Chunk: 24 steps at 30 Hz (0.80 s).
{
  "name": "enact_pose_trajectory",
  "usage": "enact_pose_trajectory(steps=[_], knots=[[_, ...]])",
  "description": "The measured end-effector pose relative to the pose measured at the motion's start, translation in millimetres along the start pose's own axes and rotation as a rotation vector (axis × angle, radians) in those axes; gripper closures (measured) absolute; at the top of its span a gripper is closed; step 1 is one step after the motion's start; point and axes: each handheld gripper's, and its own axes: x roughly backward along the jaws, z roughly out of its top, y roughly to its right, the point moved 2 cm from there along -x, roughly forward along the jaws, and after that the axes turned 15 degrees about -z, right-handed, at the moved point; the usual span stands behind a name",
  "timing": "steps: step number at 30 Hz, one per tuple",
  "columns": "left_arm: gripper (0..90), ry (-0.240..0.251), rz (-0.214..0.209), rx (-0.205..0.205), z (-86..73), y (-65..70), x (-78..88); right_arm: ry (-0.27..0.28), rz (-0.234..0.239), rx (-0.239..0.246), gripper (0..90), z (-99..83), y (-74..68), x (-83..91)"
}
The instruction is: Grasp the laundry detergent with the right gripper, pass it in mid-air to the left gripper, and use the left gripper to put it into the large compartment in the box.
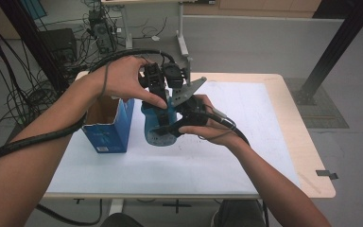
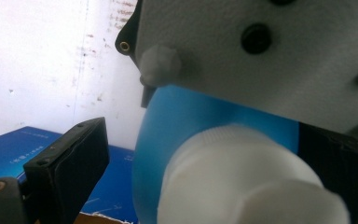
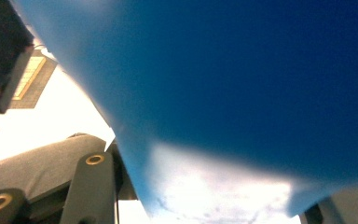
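Blue bottle stands at mid-counter, on the white sheet covering the counter, just right of an open blue carton. Long axis close to vertical: base down near the sheet, white ribbed cap at the top, pointing up toward the left tongs. Left tongs come down from above, held in the left hand; in the left gripper view the jaws stand spread, one on each side of the cap, with a clear gap at the left jaw; contact on the right side cannot be judged. Right tongs reach in from the right at the bottle's lower body, held in the right hand. In the right gripper view the blue wall sits between the two jaws, very close and blurred; whether they pinch it cannot be told. The grey three-cornered plate on the right tongs lies just beside the left tongs.
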Motion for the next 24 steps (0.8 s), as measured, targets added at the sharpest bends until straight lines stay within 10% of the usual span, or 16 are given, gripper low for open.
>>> enact_pose_trajectory(steps=[24], knots=[[5.0, -0.005, 0.012, -0.006, 0.6, 2.6, 2.7, 0.004, 0.003, 0.001, 43.7, 1.3, -0.8, 2.5]])
